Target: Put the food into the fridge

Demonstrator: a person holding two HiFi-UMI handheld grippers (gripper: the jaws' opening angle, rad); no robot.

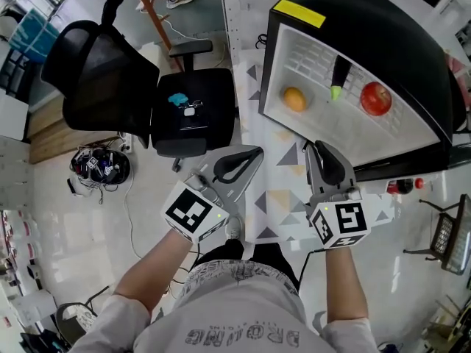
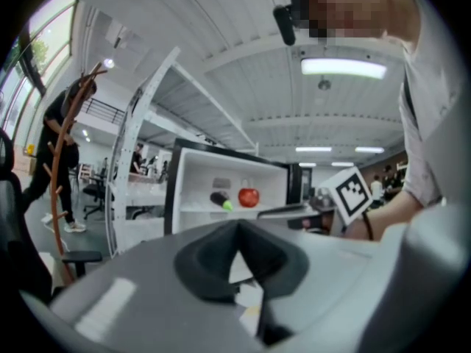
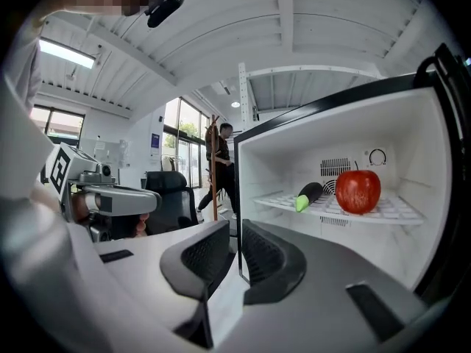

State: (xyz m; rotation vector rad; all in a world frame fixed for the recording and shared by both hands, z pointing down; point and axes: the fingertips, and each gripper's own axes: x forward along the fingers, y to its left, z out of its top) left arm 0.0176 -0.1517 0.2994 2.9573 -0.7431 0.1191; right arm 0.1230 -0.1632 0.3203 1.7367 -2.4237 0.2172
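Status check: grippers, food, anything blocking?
Left gripper shut, empty; right gripper a slit open, empty. Apple, eggplant, orange inside open fridge. Nothing blocking the opening.

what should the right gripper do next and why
Probably take the right gripper to the open door and swing it shut. The orange, eggplant and apple already sit on the fridge shelf, and its jaws hold nothing.
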